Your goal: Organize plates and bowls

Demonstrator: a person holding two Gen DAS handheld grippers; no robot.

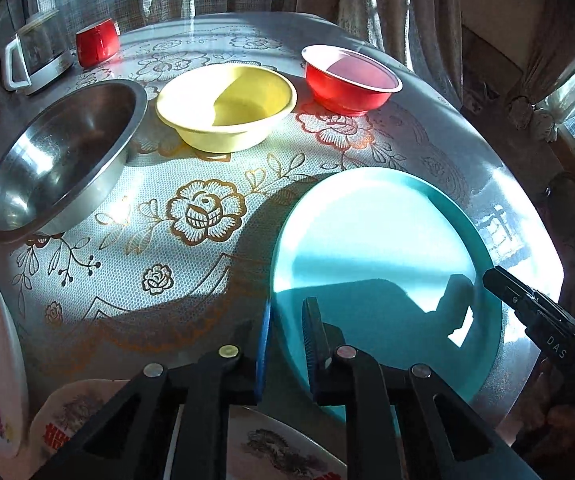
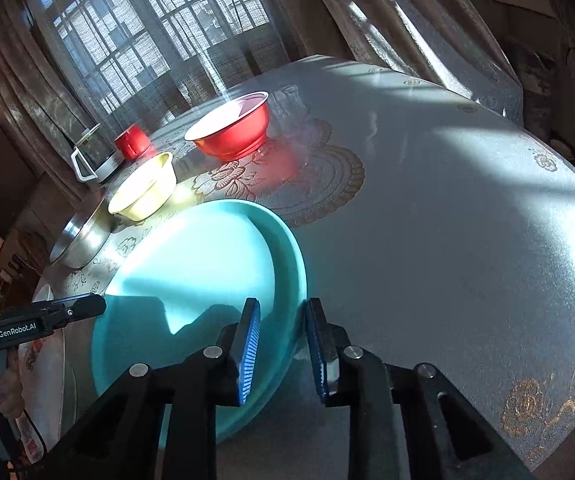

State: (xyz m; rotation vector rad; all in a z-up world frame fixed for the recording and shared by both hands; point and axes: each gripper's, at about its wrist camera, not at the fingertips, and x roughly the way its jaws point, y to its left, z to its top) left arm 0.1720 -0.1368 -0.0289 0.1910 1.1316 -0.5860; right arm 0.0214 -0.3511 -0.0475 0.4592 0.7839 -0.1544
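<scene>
Teal plate (image 1: 383, 248) lies flat on the desk (image 1: 159, 272), at its near right part; left gripper (image 1: 287, 320) straddles the plate's left rim, jaws parted, no visible clamp. Right gripper (image 2: 283, 320) straddles the opposite rim, jaws likewise apart. Behind the plate, in a row: steel bowl (image 1: 63, 152), yellow bowl (image 1: 227, 108), red bowl (image 1: 347, 84).

This is a home dining room. A round table (image 1: 191, 280) wears a lace-patterned floral cover, sunlit through a gridded window (image 2: 147, 28) hung with sheer netting and heavy drapes (image 2: 387, 12). Household crockery sits about: a steel basin (image 1: 63, 156), yellow bowl (image 1: 227, 108), red bowl (image 1: 347, 84), red mug (image 1: 97, 42), and a glass kettle (image 1: 37, 56).
</scene>
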